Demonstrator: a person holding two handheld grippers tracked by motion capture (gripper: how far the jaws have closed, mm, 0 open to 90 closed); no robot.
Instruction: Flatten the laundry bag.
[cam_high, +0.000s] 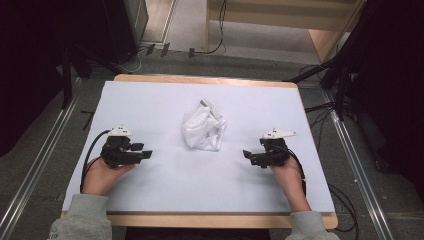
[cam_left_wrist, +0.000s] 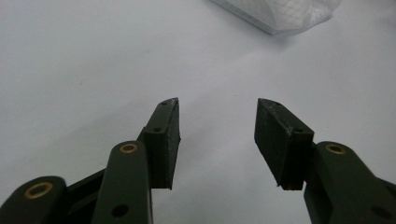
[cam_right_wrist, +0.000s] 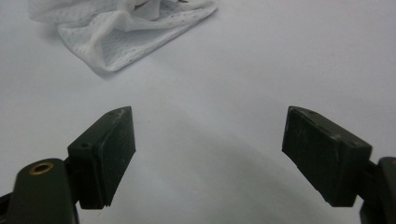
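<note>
Both grippers, left (cam_high: 148, 154) and right (cam_high: 246, 153), gape empty; crumpled mesh cloth (cam_high: 204, 125) lies ahead between them. Risk: pads snagging one loose layer, dragging the bundle.

Middle of table: a crumpled white mesh cloth (cam_high: 204, 125) lies on the white table cover (cam_high: 150, 100), the one thing standing in the way there.
Left approach: bare cover runs from the left gripper (cam_high: 148, 154) to the cloth; its jaws stand apart with nothing between them.
Right approach: bare cover also lies between the right gripper (cam_high: 246, 153) and the cloth; its jaws gape wide, holding nothing.
Between grippers: the near strip of cover is free.
Far side: bare cover behind the cloth up to the wooden table edge (cam_high: 200, 80).
</note>
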